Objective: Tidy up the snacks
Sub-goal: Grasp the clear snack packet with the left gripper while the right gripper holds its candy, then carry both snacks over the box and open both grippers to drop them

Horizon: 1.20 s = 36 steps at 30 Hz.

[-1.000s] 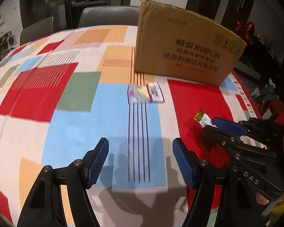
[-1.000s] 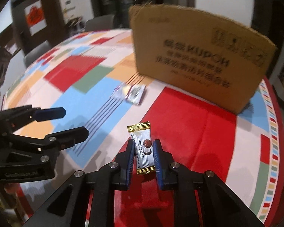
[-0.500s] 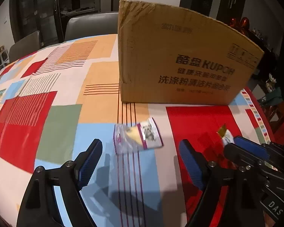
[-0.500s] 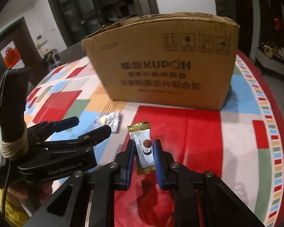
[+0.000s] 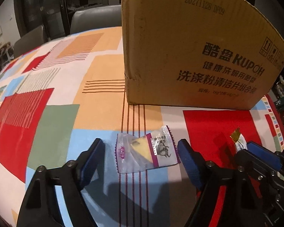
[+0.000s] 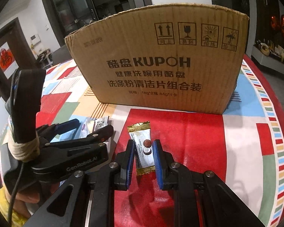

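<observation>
Left gripper (image 5: 141,157) closing, pads either side of clear packet (image 5: 146,152) flat on cloth (image 5: 53,124) – long axis spans gap. Right gripper (image 6: 143,156) pinching candy (image 6: 142,145) – box (image 6: 161,60) ahead.

Matt, ribbed corrugated cardboard box (image 6: 161,60); a smooth printed cloth covers the tabletop (image 5: 47,132); a clear, crinkly glossy plastic snack packet (image 5: 145,149); a glossy white candy wrapper (image 6: 143,147) with gold foil ends; black matt plastic right claw (image 6: 143,158) with textured blue pads (image 6: 157,157)
</observation>
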Each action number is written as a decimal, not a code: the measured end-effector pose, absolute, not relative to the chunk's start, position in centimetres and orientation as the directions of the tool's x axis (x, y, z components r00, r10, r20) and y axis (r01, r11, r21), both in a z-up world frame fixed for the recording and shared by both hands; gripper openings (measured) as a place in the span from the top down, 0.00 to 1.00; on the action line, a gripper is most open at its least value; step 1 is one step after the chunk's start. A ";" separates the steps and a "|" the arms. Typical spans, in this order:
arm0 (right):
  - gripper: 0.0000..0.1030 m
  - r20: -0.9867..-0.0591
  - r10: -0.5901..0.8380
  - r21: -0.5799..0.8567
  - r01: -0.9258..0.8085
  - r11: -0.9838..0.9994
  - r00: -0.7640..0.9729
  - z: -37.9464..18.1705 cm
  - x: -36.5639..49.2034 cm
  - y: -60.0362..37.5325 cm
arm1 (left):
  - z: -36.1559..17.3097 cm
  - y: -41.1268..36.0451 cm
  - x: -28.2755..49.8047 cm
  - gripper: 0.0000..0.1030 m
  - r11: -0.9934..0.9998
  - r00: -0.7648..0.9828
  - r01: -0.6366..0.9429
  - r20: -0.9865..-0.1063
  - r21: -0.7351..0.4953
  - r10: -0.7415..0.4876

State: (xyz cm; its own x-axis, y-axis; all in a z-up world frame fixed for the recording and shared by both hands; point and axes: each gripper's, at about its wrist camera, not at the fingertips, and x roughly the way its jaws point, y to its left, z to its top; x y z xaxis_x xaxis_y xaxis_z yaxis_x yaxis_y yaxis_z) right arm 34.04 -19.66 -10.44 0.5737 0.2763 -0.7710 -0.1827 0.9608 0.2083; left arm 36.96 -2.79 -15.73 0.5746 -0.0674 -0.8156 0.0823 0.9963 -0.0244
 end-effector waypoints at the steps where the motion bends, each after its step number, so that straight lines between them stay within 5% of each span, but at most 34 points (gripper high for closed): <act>1: 0.79 -0.771 0.276 0.208 -0.182 0.961 0.574 -10.5 34.0 -19.8 | -15.7 -2.8 36.9 0.36 0.997 0.583 0.080 -0.810 -0.017 -0.061; 3: 0.79 -0.771 0.276 0.209 -0.181 0.961 0.574 -10.5 34.0 -19.8 | -15.6 -2.8 36.6 0.46 0.996 0.595 0.080 -0.800 -0.031 -0.073; 11: 0.79 -0.769 0.277 0.211 -0.180 0.961 0.576 -10.4 33.9 -19.6 | -15.2 -2.2 35.4 0.55 0.994 0.605 0.083 -0.789 -0.075 -0.110; 14: 0.79 -0.763 0.283 0.214 -0.186 0.959 0.581 -10.0 33.6 -19.6 | -14.6 -2.0 34.5 0.65 0.991 0.601 0.085 -0.788 -0.104 -0.134; 36: 0.79 -0.646 0.315 0.235 -0.211 0.949 0.696 -3.0 30.1 -21.4 | -4.6 -2.1 28.7 0.66 0.975 0.740 0.189 -0.635 -0.117 -0.220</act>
